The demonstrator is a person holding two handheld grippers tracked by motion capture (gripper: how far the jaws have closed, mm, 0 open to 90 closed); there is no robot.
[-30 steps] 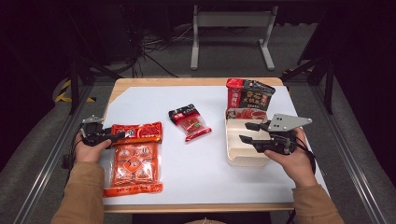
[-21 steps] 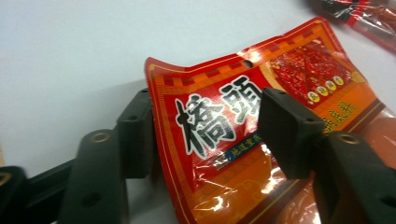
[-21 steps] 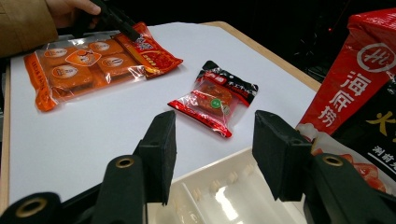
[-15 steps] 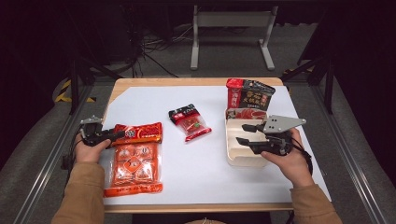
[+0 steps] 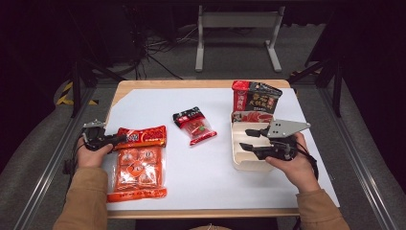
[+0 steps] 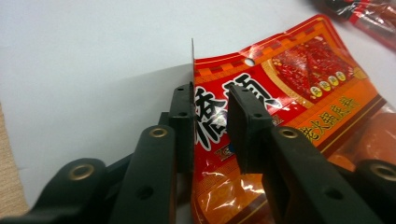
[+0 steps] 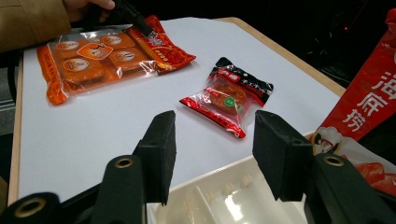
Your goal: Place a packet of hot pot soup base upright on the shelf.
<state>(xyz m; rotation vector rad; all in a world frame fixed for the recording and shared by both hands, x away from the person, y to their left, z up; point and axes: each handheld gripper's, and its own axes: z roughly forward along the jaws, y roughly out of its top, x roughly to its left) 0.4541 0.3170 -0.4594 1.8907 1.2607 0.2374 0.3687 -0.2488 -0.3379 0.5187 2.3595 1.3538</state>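
Orange snack pack point(image 5: 136, 167) lies flat near the left front edge of the white sheet point(image 5: 210, 177), which covers a wooden table point(image 5: 191, 84) in a dim room with a grey floor and a metal stand point(image 5: 238, 36) behind. A white compartment tray point(image 5: 244, 155) sits at the right, with a red-and-black box point(image 5: 255, 97) behind it and a small red packet point(image 5: 193, 125) mid-table. The left gripper point(image 6: 210, 116) has just been closing, its jaws astride the pack's upturned top edge, one pad against it. The right gripper point(image 7: 212, 156) hovers released over the tray.
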